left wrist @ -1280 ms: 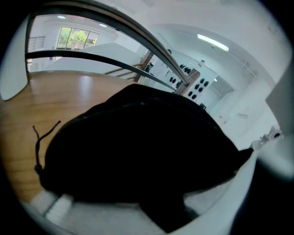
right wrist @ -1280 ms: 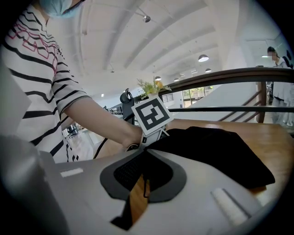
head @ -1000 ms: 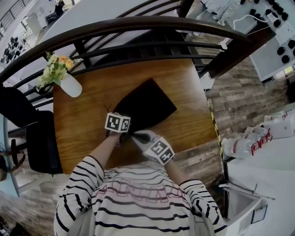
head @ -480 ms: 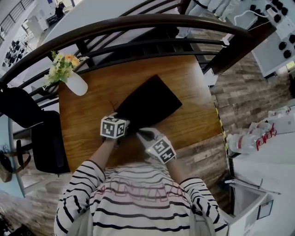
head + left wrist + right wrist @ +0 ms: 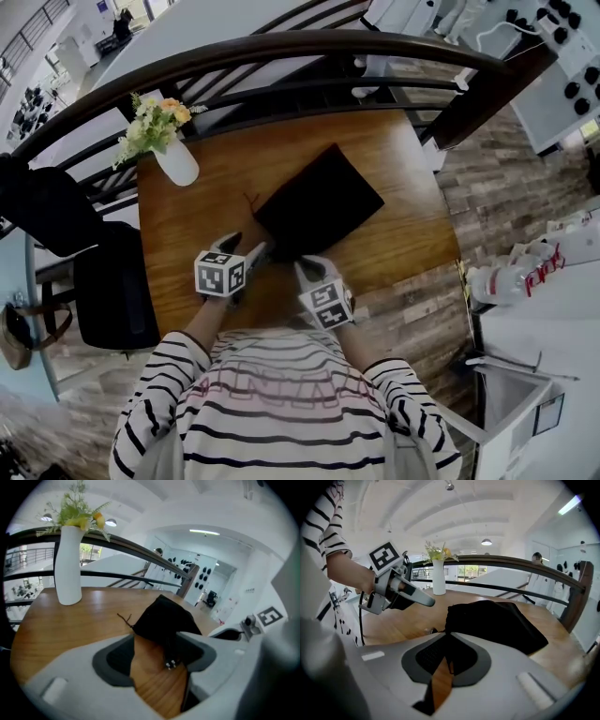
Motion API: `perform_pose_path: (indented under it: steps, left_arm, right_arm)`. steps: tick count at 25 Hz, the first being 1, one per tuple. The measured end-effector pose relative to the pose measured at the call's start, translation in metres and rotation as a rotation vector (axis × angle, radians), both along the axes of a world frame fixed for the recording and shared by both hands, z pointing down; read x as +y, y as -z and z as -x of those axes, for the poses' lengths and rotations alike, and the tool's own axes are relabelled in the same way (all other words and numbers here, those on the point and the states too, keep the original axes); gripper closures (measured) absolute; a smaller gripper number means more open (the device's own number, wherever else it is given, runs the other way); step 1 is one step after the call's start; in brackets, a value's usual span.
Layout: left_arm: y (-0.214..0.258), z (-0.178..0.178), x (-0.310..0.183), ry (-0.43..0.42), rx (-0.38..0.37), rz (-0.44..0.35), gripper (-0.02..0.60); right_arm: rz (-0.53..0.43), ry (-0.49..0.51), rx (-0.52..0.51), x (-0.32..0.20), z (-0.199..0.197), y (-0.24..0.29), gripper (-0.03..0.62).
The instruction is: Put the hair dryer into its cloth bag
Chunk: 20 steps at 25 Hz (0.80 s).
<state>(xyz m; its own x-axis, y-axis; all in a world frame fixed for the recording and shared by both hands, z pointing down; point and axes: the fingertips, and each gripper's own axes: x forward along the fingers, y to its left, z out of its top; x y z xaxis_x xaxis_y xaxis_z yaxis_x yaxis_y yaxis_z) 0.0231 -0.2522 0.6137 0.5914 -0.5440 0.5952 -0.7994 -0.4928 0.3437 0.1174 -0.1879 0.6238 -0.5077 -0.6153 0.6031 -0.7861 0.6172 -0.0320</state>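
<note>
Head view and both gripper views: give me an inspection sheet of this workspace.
Surface: wooden table.
Job's things: black cloth bag lying on it; hair dryer not seen.
Clutter: white vase with flowers.
Grippers: left gripper jaws wide, just opened, drawstring end loose between them; right gripper jaws pinching the bag's near edge, just easing.
Cables: black cable at the left gripper.
Surroundings: dark railing, black chair, bottles.
</note>
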Motion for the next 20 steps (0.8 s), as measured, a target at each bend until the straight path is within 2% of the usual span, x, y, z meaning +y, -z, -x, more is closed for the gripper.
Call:
perform_pose_path:
  steps: [5,8,13,20]
  left_arm:
    - [0.015,0.023,0.022,-0.011,0.008,-0.042,0.308]
    - [0.022,0.034,0.033,-0.034,0.009,-0.063,0.315]
    - [0.036,0.046,0.051,-0.074,0.011,-0.108,0.333]
    - [0.057,0.065,0.072,-0.114,0.036,-0.182,0.393]
  right_arm:
    - [-0.008,-0.117,0.033,0.011,0.005,0.000,0.502]
    - [-0.027,-0.192,0.037,0.017,0.006,0.004,0.496]
    - [-0.055,-0.273,0.025,0.032,0.013,0.019,0.499]
    - [-0.150,-0.402,-0.031,0.052,0.020,0.056,0.554]
